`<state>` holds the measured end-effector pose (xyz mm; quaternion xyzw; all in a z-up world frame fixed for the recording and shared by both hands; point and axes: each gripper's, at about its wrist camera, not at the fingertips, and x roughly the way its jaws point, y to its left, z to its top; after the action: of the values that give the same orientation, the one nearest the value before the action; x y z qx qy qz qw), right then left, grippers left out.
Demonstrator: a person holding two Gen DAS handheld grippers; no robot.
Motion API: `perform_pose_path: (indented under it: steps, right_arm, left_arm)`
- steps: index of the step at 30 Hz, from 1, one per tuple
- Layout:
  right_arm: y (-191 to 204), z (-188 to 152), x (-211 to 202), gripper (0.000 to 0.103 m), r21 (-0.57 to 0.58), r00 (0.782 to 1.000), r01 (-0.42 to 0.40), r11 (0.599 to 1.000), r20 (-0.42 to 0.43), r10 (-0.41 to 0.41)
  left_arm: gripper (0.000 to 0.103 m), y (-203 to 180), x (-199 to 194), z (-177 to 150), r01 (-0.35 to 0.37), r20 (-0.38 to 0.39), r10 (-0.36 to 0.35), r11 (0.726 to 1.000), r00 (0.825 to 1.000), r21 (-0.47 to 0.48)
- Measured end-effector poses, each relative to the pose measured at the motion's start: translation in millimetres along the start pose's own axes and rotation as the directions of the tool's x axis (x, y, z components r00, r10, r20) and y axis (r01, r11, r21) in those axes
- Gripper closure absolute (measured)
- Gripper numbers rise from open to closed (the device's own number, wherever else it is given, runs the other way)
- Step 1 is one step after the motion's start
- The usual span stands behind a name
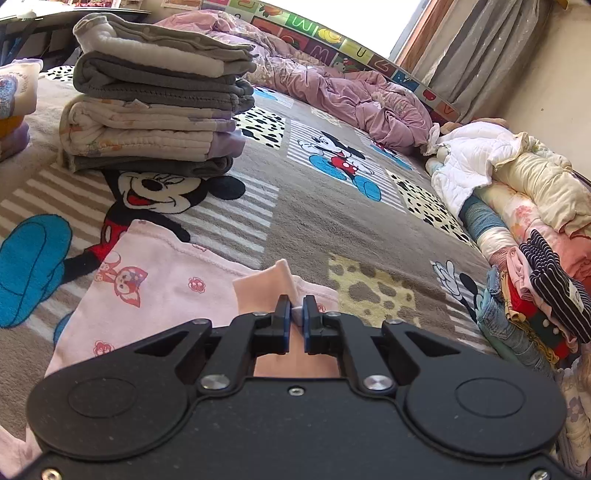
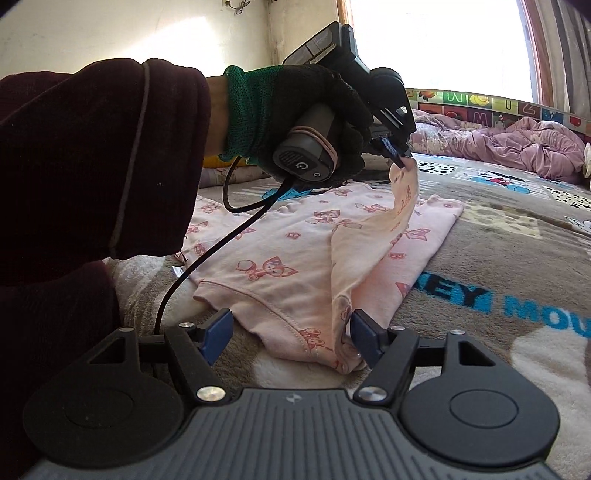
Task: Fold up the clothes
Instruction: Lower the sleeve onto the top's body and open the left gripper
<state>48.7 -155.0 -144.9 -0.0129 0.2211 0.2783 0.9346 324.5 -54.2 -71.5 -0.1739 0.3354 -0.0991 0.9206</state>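
We've got the pink garment (image 2: 280, 254) flat on the bed, centre frame, long axis running away toward upper right. Left gripper (image 2: 400, 157) fingers clamped on its lifted corner; right gripper (image 2: 291, 338) fingers apart, straddling near hem w/o pinching, so right's nearer.

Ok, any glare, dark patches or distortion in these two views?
Left wrist: window blown white, bed edge bowed by fisheye, pink garment evenly lit. Right wrist: window overexposed, backlit sleeve nearly black, garment clear.
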Motion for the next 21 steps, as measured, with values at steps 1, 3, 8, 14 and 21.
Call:
perform_pose_path:
  steps: [1,3,8,14,21]
  right_arm:
    - [-2,0,-1,0.033,0.009,1.000,0.009,1.000,0.003,-0.009]
    - [-6,0,-1,0.032,0.029,1.000,0.015,0.999,0.002,-0.015]
    - [-9,0,2,0.030,0.032,1.000,0.031,0.999,-0.006,-0.030]
    - [-6,2,-5,0.030,-0.040,0.988,0.141,0.989,0.061,-0.138]
    - [5,2,4,0.029,-0.101,0.995,0.083,0.991,0.069,-0.076]
  left_arm:
    - [0.099,-2,4,1,-0.007,-0.003,0.007,1.000,1.000,0.010]
    - [0.099,-6,11,1,-0.022,-0.011,0.022,0.999,1.000,0.035]
    - [0.099,-19,29,-4,-0.042,-0.035,0.046,0.992,0.998,0.122]
    - [0.099,-28,39,-11,-0.036,-0.062,0.048,0.983,0.997,0.180]
    - [0.099,-35,56,-15,-0.066,-0.093,0.090,0.970,0.992,0.235]
